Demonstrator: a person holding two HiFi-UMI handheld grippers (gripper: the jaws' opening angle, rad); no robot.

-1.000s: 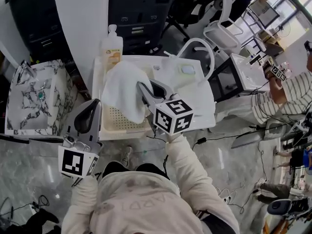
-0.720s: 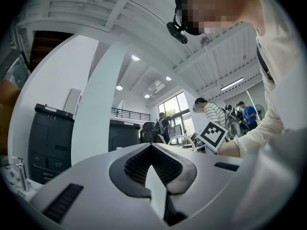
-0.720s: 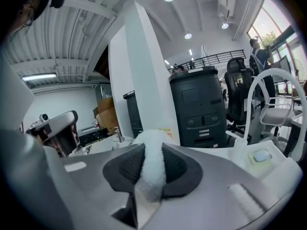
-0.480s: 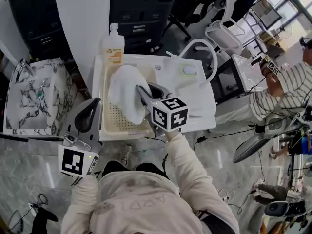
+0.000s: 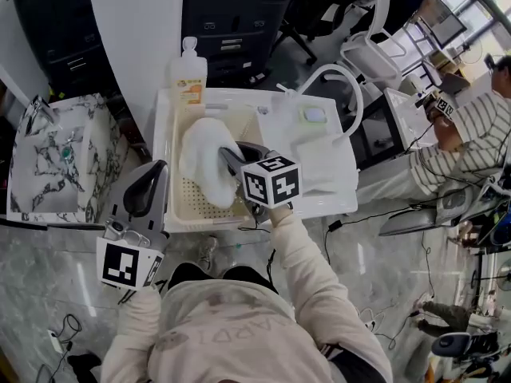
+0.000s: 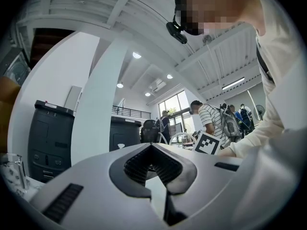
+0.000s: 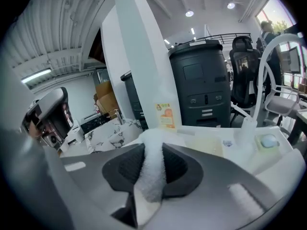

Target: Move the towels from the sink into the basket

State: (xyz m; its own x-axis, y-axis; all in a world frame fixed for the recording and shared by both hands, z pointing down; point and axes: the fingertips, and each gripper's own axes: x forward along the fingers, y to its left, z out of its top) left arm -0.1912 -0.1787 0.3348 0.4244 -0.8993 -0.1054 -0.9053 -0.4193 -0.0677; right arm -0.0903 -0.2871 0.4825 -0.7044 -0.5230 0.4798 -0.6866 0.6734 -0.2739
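A white towel (image 5: 204,154) hangs over the cream perforated basket (image 5: 185,207), which sits in the left part of the white sink unit (image 5: 319,162). My right gripper (image 5: 229,156) is shut on it. In the right gripper view the towel (image 7: 152,174) is pinched between the dark pads (image 7: 128,169) of the right gripper (image 7: 151,166). The jaws have just eased open a little, with the cloth still between them. My left gripper (image 5: 148,183) stays low at the left, outside the basket. It is shut and empty, as the left gripper view shows of the left gripper (image 6: 152,147).
A soap bottle (image 5: 188,74) stands at the back rim. A curved white faucet (image 5: 339,78) rises at the right. A marbled basin (image 5: 60,158) lies to the left. A person in a striped shirt (image 5: 471,134) stands far right, and cables run across the floor.
My right gripper has sunk with the towel, which now hangs lower and bunched over the basket. The left gripper has kept still.
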